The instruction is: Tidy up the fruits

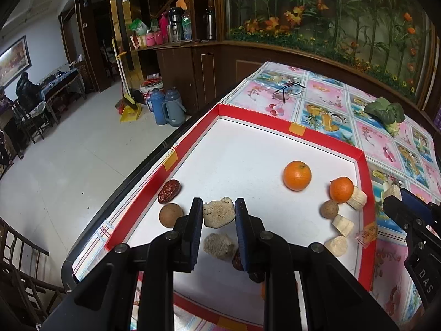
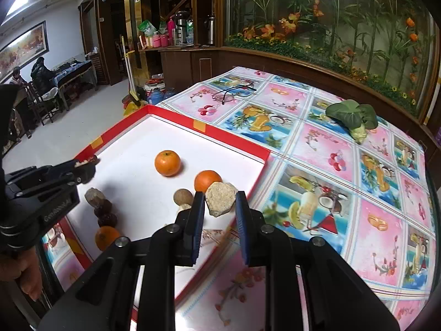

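A red-rimmed white tray [image 1: 328, 138] lies on the table. My left gripper [image 1: 219, 212] is shut on a pale rough chunk [image 1: 218, 213], held over the tray's near left part. Below it lie another rough chunk [image 1: 219, 245], a red date [image 1: 169, 190] and a brown longan [image 1: 171, 214]. Two oranges [image 1: 297, 175] [image 1: 341, 189], a second longan [image 1: 328, 208] and banana pieces [image 1: 342, 224] lie at the tray's right side. My right gripper [image 2: 220, 201] is shut on a pale faceted chunk [image 2: 220, 198] above the tray's right edge, near an orange [image 2: 207, 180].
A leafy green vegetable [image 2: 352, 118] and a pair of glasses [image 2: 231, 92] lie on the flowered tablecloth [image 2: 358, 193] beyond the tray. Dates and a third orange [image 2: 106, 237] sit at the tray's near edge. The table's left edge drops to the floor.
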### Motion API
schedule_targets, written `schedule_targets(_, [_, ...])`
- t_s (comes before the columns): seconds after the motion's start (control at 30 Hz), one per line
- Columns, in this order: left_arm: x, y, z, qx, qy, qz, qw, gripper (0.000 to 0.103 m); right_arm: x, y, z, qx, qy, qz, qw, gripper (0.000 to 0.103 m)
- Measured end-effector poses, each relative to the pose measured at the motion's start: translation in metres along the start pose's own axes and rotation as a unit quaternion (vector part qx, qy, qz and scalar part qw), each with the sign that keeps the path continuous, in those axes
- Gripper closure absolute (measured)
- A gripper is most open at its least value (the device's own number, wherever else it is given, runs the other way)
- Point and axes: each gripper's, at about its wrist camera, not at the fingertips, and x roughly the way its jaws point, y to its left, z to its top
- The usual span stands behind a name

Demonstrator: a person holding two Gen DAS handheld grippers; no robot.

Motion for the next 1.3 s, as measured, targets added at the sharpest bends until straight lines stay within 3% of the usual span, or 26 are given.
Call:
schedule_targets(0.4, [0.013,0.011,0.003,-0.013,0.027,0.008,0.9995,0.081,0.027,0.015,0.022,-0.01,0.015,0.03,0.999,0.078])
schedule_targets(0.8, [0.026,0.021,0.008,-0.03,0.047,0.018,0.9983,0.08,0.043,0.03,0.024,-0.017,0.029,0.051,0.998,0.078])
schedule_targets(0.83, [0.027,0.022,0.009,-0.033,0.051,0.016,0.9981,0.075,0.043,0.029,0.024,-0.016,0.03,0.051,0.998,0.078])
schedule_targets(0.9, [0.027,0.024,0.009,-0.039,0.051,0.018,0.9978,0.051,0.046,0.029,0.024,-0.013,0.033,0.045,0.998,0.066])
schedule_targets(0.93, [0.025,0.025,0.009,-0.041,0.046,0.021,0.9979,0.036,0.046,0.028,0.025,-0.011,0.033,0.043,0.998,0.043])
schedule_targets(0.97, [0.022,0.025,0.009,-0.041,0.042,0.02,0.9981,0.029,0.045,0.027,0.025,-0.009,0.03,0.041,0.999,0.026])
schedule_targets(1.17, [0.005,0.025,0.007,-0.041,0.031,0.018,0.9985,0.025,0.025,0.016,0.025,0.0,0.007,0.033,0.999,0.01])
schedule_targets(1.3, [-0.01,0.022,0.004,-0.037,0.023,0.01,0.999,0.023,0.003,0.006,0.021,0.006,-0.01,0.03,0.999,0.004])
